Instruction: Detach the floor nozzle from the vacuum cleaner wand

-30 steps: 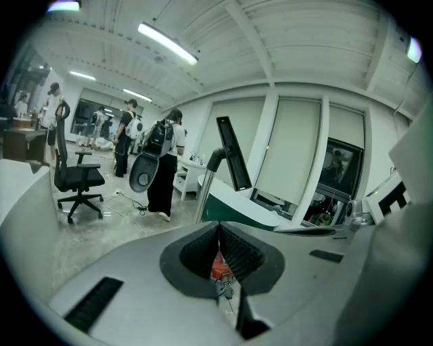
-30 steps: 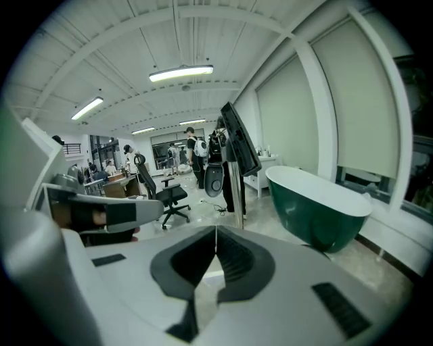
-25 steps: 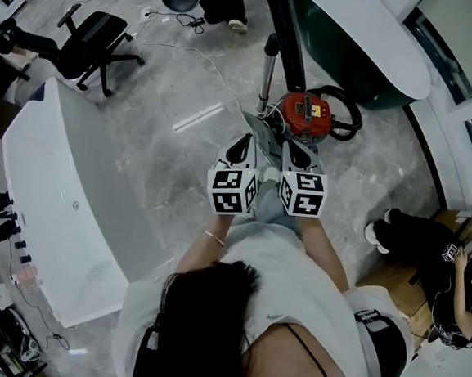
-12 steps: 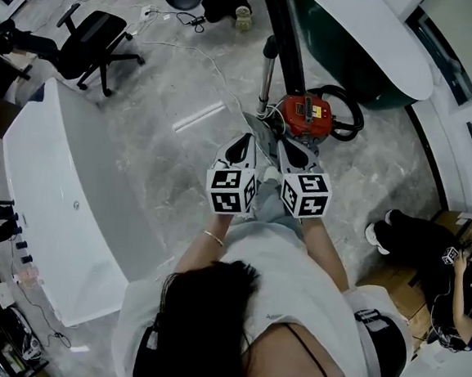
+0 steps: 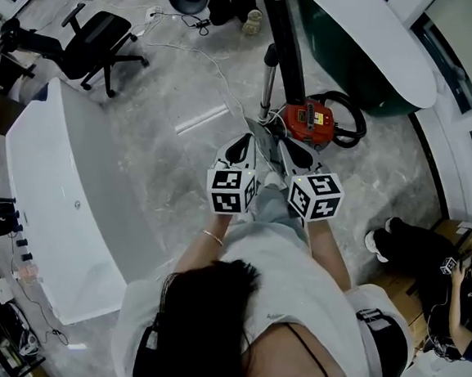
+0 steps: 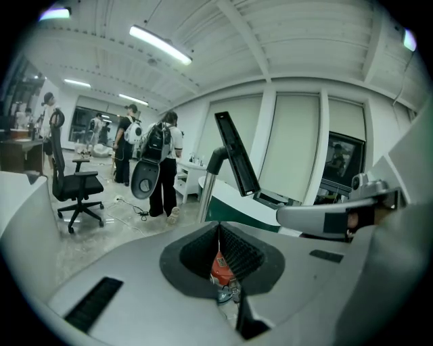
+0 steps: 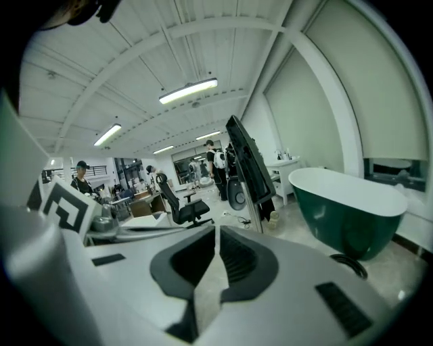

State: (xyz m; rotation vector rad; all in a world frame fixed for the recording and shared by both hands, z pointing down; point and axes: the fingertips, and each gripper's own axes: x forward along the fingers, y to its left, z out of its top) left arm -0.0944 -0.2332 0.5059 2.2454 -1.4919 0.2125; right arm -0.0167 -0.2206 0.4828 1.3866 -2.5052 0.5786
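The left claw point(image 5: 243, 143) is closed, its ribbed pads pressed together with nothing between them. The right claw point(image 5: 293, 150), just beside it, is closed and empty too. Both are held out side by side in front of the person, above a grey, mottled floor point(image 5: 173, 162).

Just ahead of the claws on that floor sits the red vacuum cleaner canister point(image 5: 309, 120), with its black hose point(image 5: 361, 122) looped out past the right claw. Beyond the left claw's tip the silver wand point(image 5: 267, 84) stands upright, apart from both claws. The floor nozzle point(image 5: 283, 40), a long flat black piece, slants off the wand's top end.

Well off to the left claw's side lies a white bathtub point(image 5: 56, 184), with a black office chair point(image 5: 101, 39) beyond it. Further ahead of the right claw is a dark green bathtub point(image 5: 380, 48) with a white rim. Far across the room people point(image 6: 162, 169) stand under ceiling strip lights point(image 6: 159, 44).

In the head view the claws cover the wand's foot and part of the canister. The joint between wand and nozzle is too small to read, so how they lock cannot be told. The green bathtub runs out of the frame, and a seated person point(image 5: 427, 258) well off to the right claw's side is cut by the edge.
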